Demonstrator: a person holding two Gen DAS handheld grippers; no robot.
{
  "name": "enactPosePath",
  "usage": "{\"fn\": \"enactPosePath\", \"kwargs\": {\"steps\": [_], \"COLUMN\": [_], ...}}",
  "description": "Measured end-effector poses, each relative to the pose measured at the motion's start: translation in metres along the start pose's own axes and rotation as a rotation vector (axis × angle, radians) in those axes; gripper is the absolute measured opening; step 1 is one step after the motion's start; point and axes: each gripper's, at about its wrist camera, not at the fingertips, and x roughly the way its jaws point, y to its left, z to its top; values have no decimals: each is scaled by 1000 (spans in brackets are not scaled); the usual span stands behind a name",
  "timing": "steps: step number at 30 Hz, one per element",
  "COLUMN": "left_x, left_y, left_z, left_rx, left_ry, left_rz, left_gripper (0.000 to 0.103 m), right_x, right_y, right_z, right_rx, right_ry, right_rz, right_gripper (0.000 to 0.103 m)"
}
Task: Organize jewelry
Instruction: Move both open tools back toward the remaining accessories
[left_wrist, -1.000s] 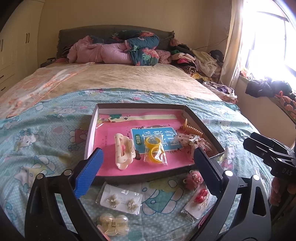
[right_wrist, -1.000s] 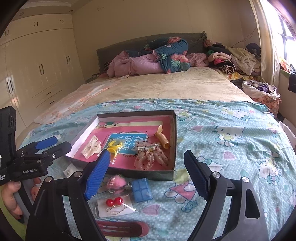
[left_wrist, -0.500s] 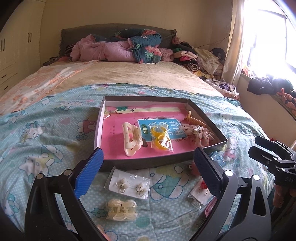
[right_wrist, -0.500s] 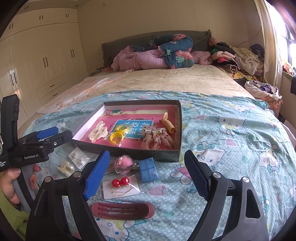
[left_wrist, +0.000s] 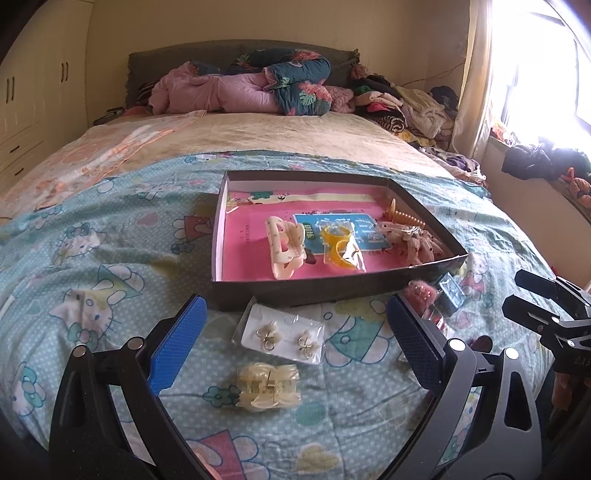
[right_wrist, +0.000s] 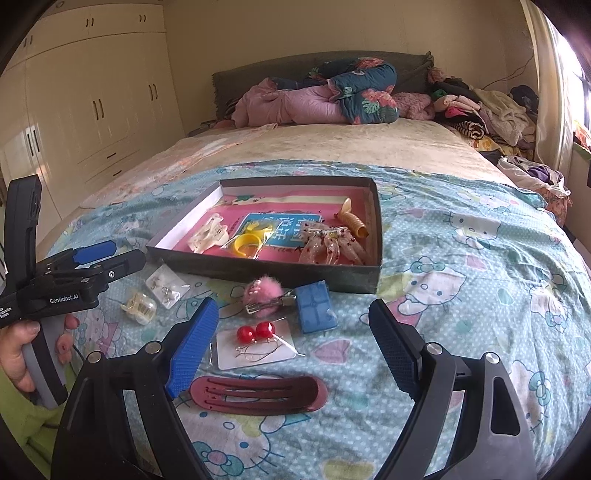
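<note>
A shallow dark box (left_wrist: 325, 288) (right_wrist: 266, 271) with a pink floor sits on the bed and holds a cream claw clip (left_wrist: 284, 245), a yellow ring in a bag (left_wrist: 338, 245), pink clips (right_wrist: 328, 247) and an orange spiral (right_wrist: 352, 218). In front of it lie an earring card (left_wrist: 284, 336), a clear claw clip (left_wrist: 267, 386), a pink pompom clip (right_wrist: 264, 291), a blue case (right_wrist: 316, 306), a red cherry earring card (right_wrist: 255, 345) and a maroon barrette (right_wrist: 258, 395). My left gripper (left_wrist: 295, 343) is open above the earring card. My right gripper (right_wrist: 291, 347) is open above the cherry card.
The items lie on a Hello Kitty blanket (left_wrist: 92, 266). Pillows and bedding (left_wrist: 243, 88) are piled at the headboard. Clothes (left_wrist: 406, 103) lie at the far right by the window. A wardrobe (right_wrist: 92, 96) stands on the left.
Both grippers have pulled back toward the near edge of the bed, so the box looks farther away and more loose items show in front of it. Both stay open.
</note>
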Motion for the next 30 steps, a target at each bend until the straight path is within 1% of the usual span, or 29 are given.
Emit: {"fn": "enactPosePath", "kwargs": {"steps": [7,16,24,30], "left_x": [1,11,20,27], "left_y": [11,27,35,32], "left_z": [-8,-20,-28,-34], "left_rx": [-10,-29,-39,-24], "left_ry": [19,70,117,150], "left_rz": [19,42,33,14], "left_gripper": [89,89,89,89], "right_x": [13,38,58,70], "right_y": [14,28,34,37], "right_z": [-7,-19,-26,-30], "right_rx": [-33,-70,-99,-114], "right_ry": [39,113,162,190], "right_rz": [26,54,63,57], "right_gripper": [81,81,83,84]}}
